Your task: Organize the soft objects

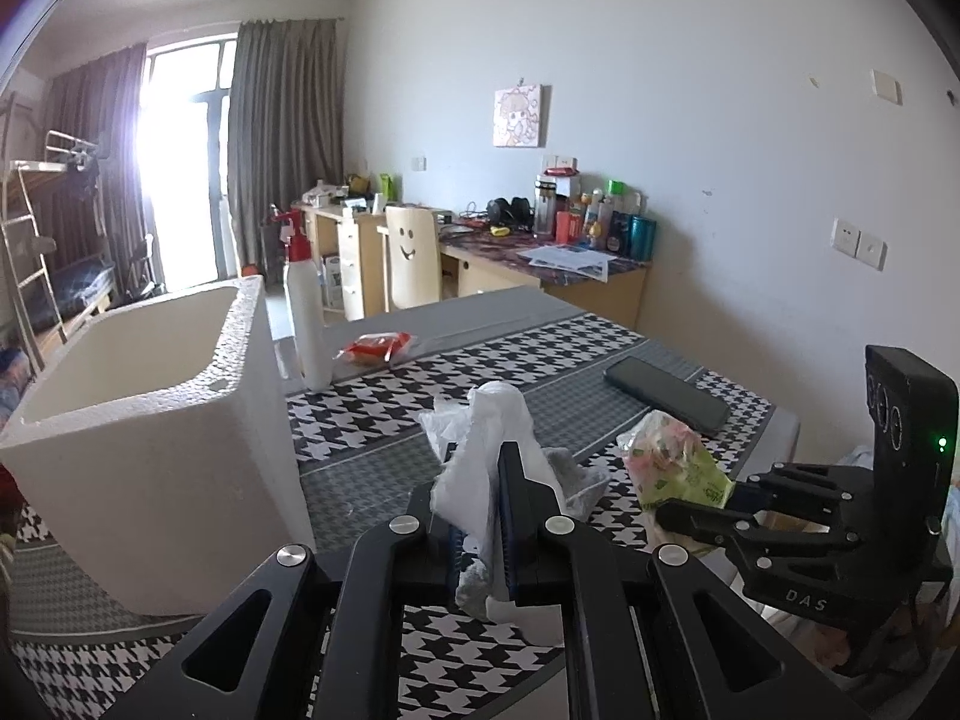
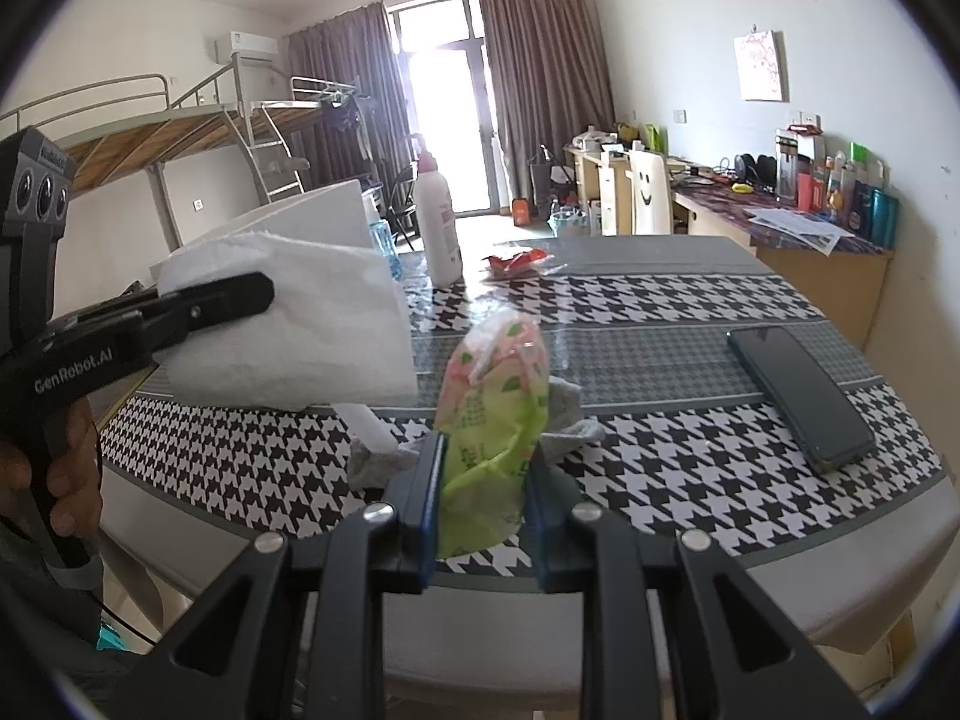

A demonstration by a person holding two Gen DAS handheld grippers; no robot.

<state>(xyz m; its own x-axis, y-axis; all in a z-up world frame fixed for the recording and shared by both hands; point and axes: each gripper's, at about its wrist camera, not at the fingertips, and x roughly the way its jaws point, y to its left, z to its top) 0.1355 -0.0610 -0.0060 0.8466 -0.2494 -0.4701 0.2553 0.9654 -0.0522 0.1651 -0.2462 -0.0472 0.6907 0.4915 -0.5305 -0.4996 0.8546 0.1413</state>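
My left gripper [image 1: 480, 480] is shut on a crumpled white tissue [image 1: 480, 450], held just above the table. In the right wrist view that left gripper [image 2: 258, 300] comes in from the left with the tissue [image 2: 312, 330] spread flat. My right gripper [image 2: 489, 468] is shut on a soft green and pink packet [image 2: 498, 408], which stands upright between the fingers. From the left wrist view, the right gripper [image 1: 678, 510] and its packet [image 1: 672, 462] are at the right. A grey cloth [image 2: 570, 414] lies on the table behind the packet.
A white foam box [image 1: 150, 390], open on top, stands at the table's left. A white pump bottle [image 1: 309, 312] and a red packet [image 1: 375, 348] sit further back. A dark phone [image 2: 798, 396] lies at the right on the houndstooth tablecloth [image 2: 660, 300]. A person's hand [image 2: 72, 468] grips the left handle.
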